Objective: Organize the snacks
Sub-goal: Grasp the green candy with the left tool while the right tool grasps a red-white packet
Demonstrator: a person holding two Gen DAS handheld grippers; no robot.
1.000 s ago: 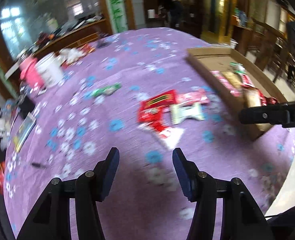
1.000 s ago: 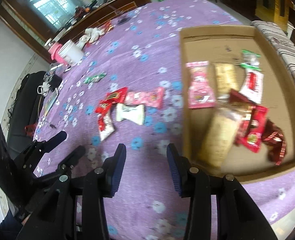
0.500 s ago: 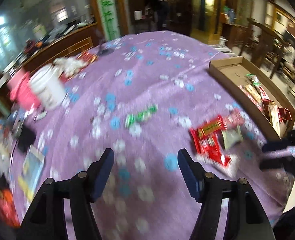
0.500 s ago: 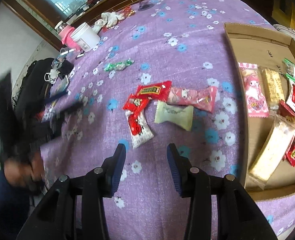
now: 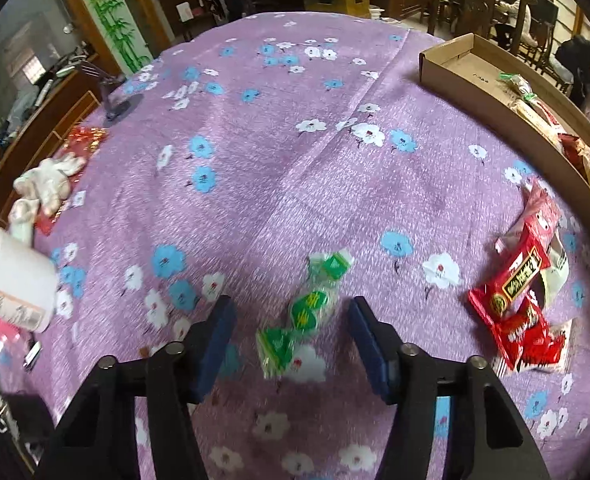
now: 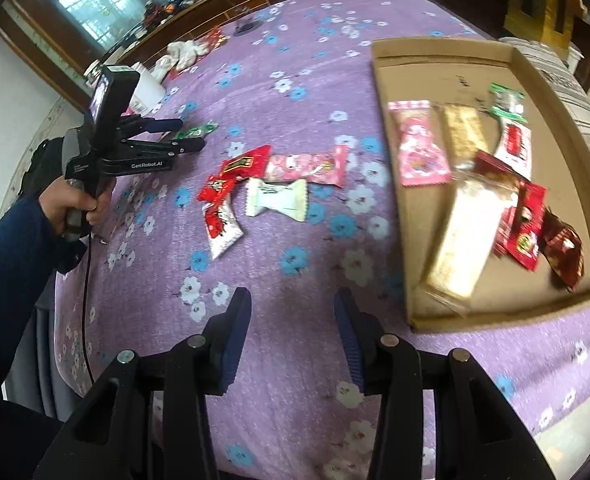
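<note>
A green candy packet [image 5: 310, 307] lies on the purple flowered cloth between the open fingers of my left gripper [image 5: 291, 322]; touching or not, I cannot tell. In the right wrist view the left gripper [image 6: 185, 136] is beside the same green packet [image 6: 197, 131]. Red packets [image 5: 515, 300], a pink packet [image 6: 307, 166] and a white packet [image 6: 277, 199] lie loose on the cloth. The cardboard tray [image 6: 431, 56] at right holds several snacks. My right gripper [image 6: 291, 320] is open and empty above the cloth, near the tray's front corner.
A white tub [image 5: 9, 276] stands at the left by white crumpled cloth [image 5: 45, 186]. A wooden sideboard [image 6: 199, 4] runs behind the table. The tray's long wall [image 5: 507, 120] lies at right in the left wrist view. The table edge is near the right gripper.
My left gripper has swung left and come down over the green packet, which now lies between its fingers. My right gripper has shifted back toward the tray, still open.
</note>
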